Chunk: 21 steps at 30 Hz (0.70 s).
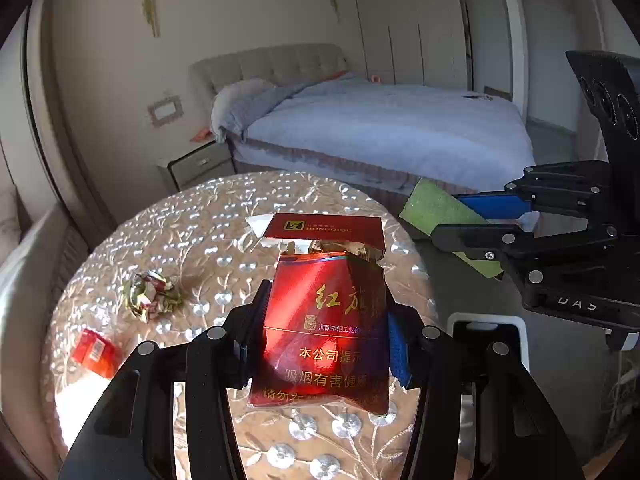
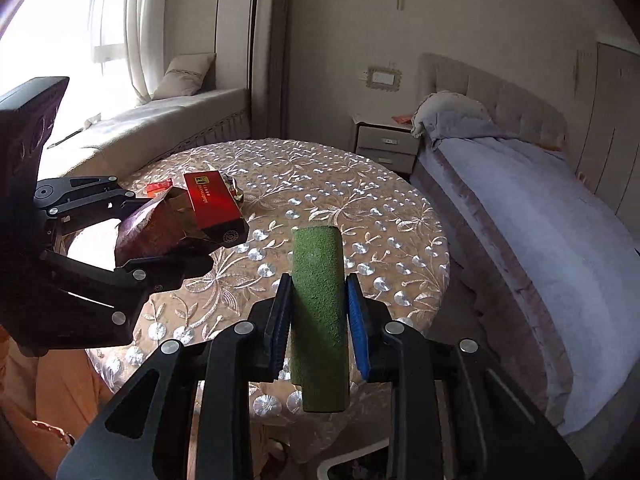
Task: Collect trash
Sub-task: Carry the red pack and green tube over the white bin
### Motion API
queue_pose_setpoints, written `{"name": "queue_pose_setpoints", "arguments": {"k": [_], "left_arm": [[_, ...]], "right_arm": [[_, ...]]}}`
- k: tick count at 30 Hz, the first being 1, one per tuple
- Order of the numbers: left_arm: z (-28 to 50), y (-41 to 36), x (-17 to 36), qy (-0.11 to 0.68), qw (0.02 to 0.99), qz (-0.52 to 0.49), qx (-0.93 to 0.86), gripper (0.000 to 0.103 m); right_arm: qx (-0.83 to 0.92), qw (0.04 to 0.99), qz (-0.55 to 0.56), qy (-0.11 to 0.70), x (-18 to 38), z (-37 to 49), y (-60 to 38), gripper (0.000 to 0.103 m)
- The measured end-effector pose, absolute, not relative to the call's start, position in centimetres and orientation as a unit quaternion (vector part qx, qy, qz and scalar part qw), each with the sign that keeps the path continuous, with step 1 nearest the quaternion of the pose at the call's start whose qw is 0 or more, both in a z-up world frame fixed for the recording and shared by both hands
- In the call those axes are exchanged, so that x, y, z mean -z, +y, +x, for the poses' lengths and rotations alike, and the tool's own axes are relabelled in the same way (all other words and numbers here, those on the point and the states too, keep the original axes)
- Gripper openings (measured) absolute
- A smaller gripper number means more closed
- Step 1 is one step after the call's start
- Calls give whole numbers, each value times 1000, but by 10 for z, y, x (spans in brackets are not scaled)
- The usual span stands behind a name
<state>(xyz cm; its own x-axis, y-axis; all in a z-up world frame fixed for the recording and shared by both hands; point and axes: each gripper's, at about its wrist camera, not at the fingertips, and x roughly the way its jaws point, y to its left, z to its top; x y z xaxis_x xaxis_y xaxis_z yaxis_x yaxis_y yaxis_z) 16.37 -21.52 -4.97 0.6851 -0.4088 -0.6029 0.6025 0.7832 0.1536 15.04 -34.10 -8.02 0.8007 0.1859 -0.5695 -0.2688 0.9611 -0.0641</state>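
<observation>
My left gripper (image 1: 326,320) is shut on a crumpled red cigarette pack (image 1: 324,328) with its lid flipped open, held above the round table (image 1: 200,232). The same pack (image 2: 180,224) shows at the left of the right wrist view. My right gripper (image 2: 318,312) is shut on a flat green sponge-like strip (image 2: 318,312), also lifted over the table; that strip (image 1: 436,208) shows at the right of the left wrist view. On the tablecloth lie a crumpled wrapper ball (image 1: 150,294) and a small red-orange wrapper (image 1: 96,352).
The table wears a shiny embroidered cloth (image 2: 340,208). A bed with a blue-grey cover (image 2: 540,216) stands to the right, a nightstand (image 2: 386,146) behind the table, a window seat (image 2: 160,120) at the back left. A white bin rim (image 1: 486,326) sits below the table's edge.
</observation>
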Motion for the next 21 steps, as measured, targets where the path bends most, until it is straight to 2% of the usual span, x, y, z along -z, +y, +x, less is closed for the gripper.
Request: {"name": "queue_pose_setpoints", "arguments": {"k": [12, 21], "left_arm": [[123, -313, 108, 316, 845, 221, 370, 50], [117, -367, 164, 360, 794, 267, 411, 50]], "right_arm": [[-55, 936, -38, 346, 120, 83, -411, 28], [-37, 920, -7, 391, 175, 65, -456, 28]]}}
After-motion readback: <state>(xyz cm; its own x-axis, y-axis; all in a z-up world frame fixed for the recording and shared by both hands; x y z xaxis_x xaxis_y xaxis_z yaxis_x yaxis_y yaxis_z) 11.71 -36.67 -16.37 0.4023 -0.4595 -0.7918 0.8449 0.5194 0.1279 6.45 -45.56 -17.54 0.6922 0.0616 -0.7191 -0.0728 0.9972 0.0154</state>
